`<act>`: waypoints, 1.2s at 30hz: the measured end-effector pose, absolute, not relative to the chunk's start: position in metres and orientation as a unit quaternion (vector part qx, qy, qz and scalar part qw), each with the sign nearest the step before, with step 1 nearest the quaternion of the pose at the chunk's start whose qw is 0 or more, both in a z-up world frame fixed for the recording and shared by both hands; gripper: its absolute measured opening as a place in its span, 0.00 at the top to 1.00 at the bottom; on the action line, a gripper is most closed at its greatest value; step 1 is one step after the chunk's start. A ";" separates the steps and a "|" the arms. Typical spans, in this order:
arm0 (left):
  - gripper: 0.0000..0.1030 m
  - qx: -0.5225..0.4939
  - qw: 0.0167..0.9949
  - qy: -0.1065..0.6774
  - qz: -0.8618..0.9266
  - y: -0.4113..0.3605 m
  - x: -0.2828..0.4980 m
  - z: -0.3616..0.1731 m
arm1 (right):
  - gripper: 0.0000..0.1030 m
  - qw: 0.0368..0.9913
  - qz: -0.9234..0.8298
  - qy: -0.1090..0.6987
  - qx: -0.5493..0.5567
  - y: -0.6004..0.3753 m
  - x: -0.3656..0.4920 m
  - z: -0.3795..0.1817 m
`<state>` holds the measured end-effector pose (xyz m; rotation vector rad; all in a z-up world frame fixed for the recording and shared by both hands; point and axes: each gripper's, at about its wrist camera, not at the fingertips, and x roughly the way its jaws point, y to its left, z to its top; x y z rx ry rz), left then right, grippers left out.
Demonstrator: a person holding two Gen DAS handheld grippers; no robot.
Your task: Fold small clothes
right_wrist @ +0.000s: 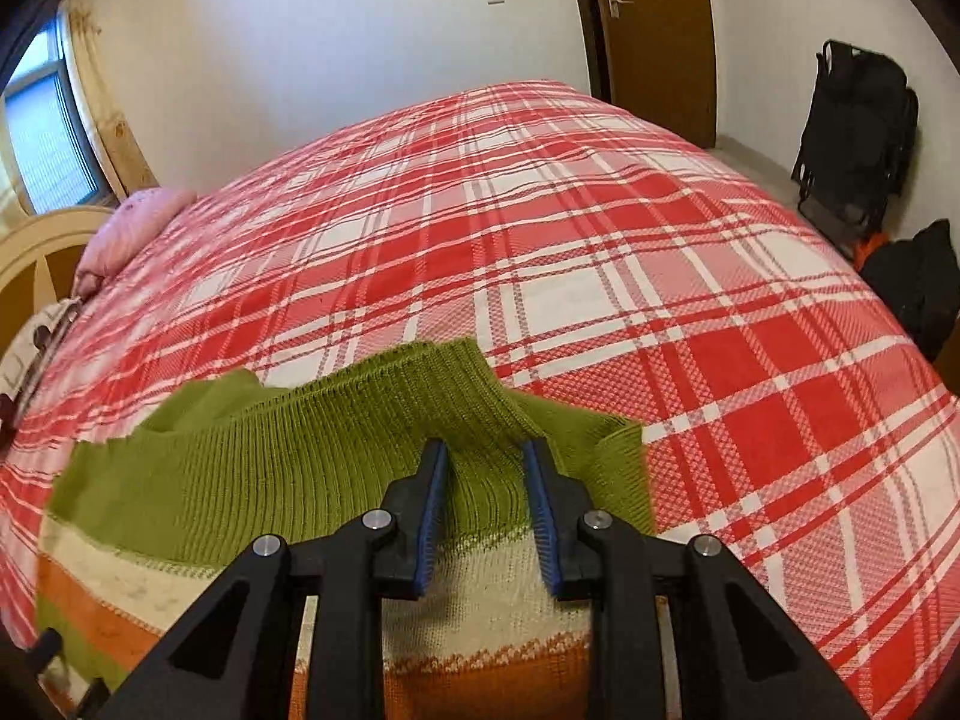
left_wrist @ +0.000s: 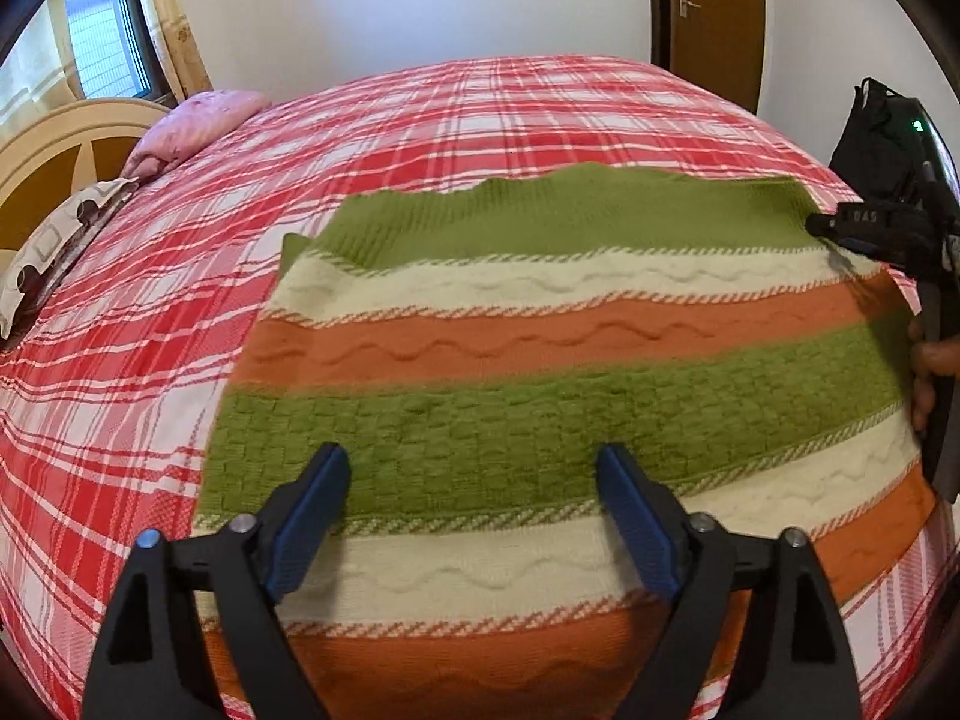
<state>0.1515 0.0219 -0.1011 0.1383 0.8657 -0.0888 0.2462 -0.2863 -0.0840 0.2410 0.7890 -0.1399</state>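
A striped knit sweater [left_wrist: 540,360] in green, cream and orange lies flat on the red plaid bed [left_wrist: 420,120]. My left gripper [left_wrist: 474,468] is open, its blue pads spread wide just above the sweater's green band. My right gripper [right_wrist: 485,459] is partly closed around a raised fold of the sweater's green ribbed hem [right_wrist: 420,408], with the pads close to the cloth on both sides. The right gripper also shows at the right edge of the left wrist view [left_wrist: 840,228], at the sweater's far right corner.
A pink pillow [left_wrist: 198,120] and a patterned pillow [left_wrist: 54,246] lie by the cream headboard [left_wrist: 54,138] at left. A brown door [right_wrist: 654,30] stands at the back. Black bags [right_wrist: 858,132] stand on the floor at right of the bed.
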 end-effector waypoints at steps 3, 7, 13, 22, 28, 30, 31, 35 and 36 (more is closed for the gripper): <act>0.13 0.068 0.903 0.421 -0.043 0.023 0.150 -0.101 | 0.73 0.912 -0.068 0.393 0.095 -0.276 0.240 -0.077; 0.14 0.071 0.905 0.418 -0.045 0.029 0.141 -0.097 | 0.71 0.926 -0.071 0.363 0.070 -0.257 0.199 -0.058; 0.14 0.036 0.906 0.421 -0.035 0.052 0.134 -0.097 | 0.52 0.930 -0.031 0.356 0.082 -0.223 0.143 -0.061; 0.14 -0.058 0.912 0.406 -0.014 0.108 0.144 -0.083 | 0.53 0.928 0.034 0.371 0.023 -0.145 0.105 -0.086; 0.14 -0.104 0.908 0.405 -0.033 0.127 0.182 -0.077 | 0.52 0.930 0.026 0.368 0.002 -0.133 0.099 -0.102; 0.14 -0.103 0.904 0.412 -0.042 0.125 0.194 -0.081 | 0.50 0.930 0.024 0.366 -0.003 -0.130 0.096 -0.103; 0.15 -0.102 0.900 0.422 -0.045 0.122 0.202 -0.085 | 0.48 0.931 0.021 0.364 -0.010 -0.128 0.095 -0.105; 0.17 -0.095 0.887 0.451 -0.043 0.109 0.220 -0.103 | 0.43 0.932 0.019 0.362 -0.027 -0.122 0.094 -0.103; 0.19 -0.098 0.882 0.458 -0.050 0.106 0.223 -0.107 | 0.43 0.932 0.020 0.361 -0.025 -0.122 0.093 -0.103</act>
